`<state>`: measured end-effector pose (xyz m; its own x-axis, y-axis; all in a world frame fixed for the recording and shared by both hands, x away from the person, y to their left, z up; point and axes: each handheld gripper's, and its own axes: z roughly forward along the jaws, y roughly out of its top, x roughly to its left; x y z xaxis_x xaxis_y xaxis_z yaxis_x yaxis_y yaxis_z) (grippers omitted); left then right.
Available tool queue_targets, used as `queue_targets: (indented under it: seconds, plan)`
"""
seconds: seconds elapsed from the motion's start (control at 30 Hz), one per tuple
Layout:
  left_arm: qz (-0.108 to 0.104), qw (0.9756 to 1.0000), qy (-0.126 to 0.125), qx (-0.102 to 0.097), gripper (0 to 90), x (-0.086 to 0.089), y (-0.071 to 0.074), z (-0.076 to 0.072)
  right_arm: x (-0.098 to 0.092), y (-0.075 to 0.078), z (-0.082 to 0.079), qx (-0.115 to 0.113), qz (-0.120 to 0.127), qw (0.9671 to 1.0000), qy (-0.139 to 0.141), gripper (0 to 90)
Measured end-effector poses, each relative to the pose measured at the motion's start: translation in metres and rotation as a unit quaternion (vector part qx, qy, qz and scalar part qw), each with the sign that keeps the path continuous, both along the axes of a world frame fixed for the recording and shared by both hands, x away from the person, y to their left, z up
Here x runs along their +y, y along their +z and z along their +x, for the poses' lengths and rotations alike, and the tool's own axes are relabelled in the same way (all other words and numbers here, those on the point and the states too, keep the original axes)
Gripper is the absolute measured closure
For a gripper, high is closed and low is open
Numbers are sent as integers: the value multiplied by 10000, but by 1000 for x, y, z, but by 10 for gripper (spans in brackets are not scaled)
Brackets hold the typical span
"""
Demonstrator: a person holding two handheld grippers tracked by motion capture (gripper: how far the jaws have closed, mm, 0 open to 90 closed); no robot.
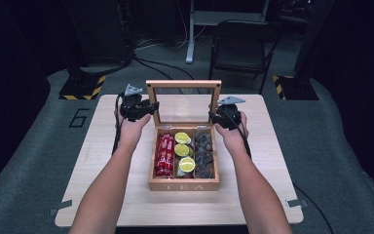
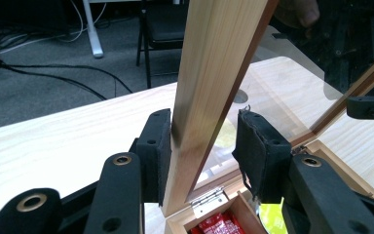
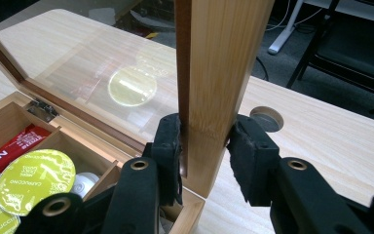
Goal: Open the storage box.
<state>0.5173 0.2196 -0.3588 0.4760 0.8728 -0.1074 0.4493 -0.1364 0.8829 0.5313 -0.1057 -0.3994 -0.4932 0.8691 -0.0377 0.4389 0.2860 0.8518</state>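
Note:
A wooden tea box (image 1: 183, 185) stands mid-table with its glass lid (image 1: 183, 84) upright. Inside lie red packets (image 1: 165, 155), green-topped capsules (image 1: 182, 150) and dark pieces (image 1: 204, 153). My left gripper (image 1: 152, 106) straddles the lid's left frame post (image 2: 209, 73). In the left gripper view the gripper (image 2: 204, 136) has one pad against the wood and the other standing off with a gap, so it is open. My right gripper (image 1: 214, 117) is at the lid's right post (image 3: 224, 58). In the right gripper view the gripper (image 3: 205, 141) has both pads pressed on the wood.
The pale wooden table (image 1: 272, 204) has bare room to either side of the box and a round hole (image 3: 265, 117) near its far edge. A black chair (image 1: 241, 48) and floor cables (image 1: 160, 66) lie beyond the table.

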Motion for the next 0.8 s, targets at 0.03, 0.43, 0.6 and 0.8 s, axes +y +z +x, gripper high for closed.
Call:
queue_targets:
  seconds: [0.03, 0.43, 0.6, 0.8]
  plan:
    - [-31, 10000, -2, -10, 560, 0, -1, 0, 0, 0, 0, 7, 13, 10000, -3, 648]
    - [80, 9999, 89, 121, 586, -4, -21, 5, 2, 2, -1, 68, -45, 10000, -51, 648]
    - [135, 9998, 86, 115, 592, -4, -26, 6, 1, 2, 0, 72, -44, 10000, -36, 648]
    - [66, 9999, 72, 58, 638, 0, -33, 6, 2, 2, 1, 91, -47, 9999, -77, 647]
